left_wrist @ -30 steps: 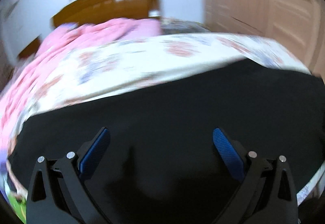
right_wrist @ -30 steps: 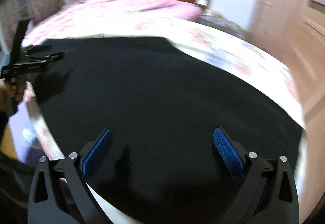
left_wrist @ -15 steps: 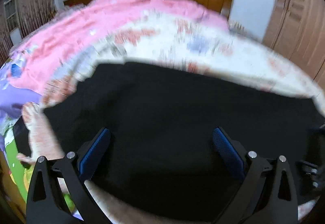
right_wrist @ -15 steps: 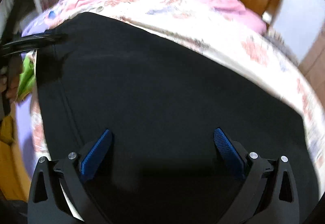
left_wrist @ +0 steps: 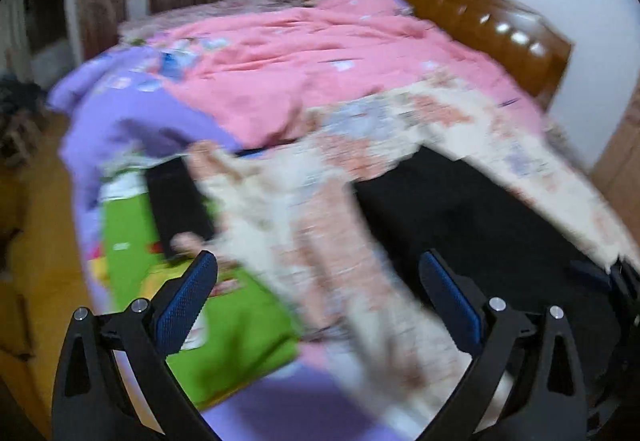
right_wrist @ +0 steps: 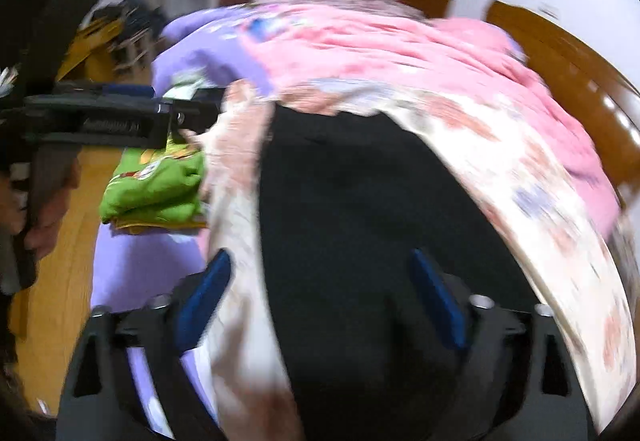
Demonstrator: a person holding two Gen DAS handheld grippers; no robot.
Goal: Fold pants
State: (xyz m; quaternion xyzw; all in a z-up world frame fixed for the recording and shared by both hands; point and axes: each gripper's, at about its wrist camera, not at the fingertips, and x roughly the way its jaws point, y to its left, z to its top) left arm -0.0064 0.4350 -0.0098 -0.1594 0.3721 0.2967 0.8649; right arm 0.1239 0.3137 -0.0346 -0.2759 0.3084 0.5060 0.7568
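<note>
— Pants (right_wrist: pixel 352 201) look soft and light to me; black cloth, limp, spread flat on the floral sheet (right_wrist: pixel 520 169) near the foot of the bed; no stiffness to help, so it should sag wherever it isn't held.

— Agreed; slippery? Hard to say through the blur; I'd guess it drapes rather than slides. Where would you take it?

— At an edge or a corner, pinching both layers; the left edge, where black meets the sheet, seems the likeliest place for the right gripper (right_wrist: pixel 320 297); its jaws are closing, black cloth lies under the gap between them, yet the pads are not pressing on anything that I can see.

— And the left gripper (left_wrist: pixel 320 297)?

— Jaws wide apart, nothing in them; mostly sheet and a green cloth (left_wrist: pixel 160 261) below it; the pants (left_wrist: pixel 480 225) sit off to its right, plus a dark strip further left that I can't identify for certain.

— So each view adds something?

— Yes; the right wrist view shows the left gripper (right_wrist: pixel 188 117) from the side, out over the far-left corner, with a hand (right_wrist: pixel 44 213) on its handle; it also shows most of the pants in one piece. The left wrist view gives the pink quilt (left_wrist: pixel 340 73) and headboard (left_wrist: pixel 480 21) at the far end more clearly, and the yellow floor (left_wrist: pixel 36 241) to the left.
</note>
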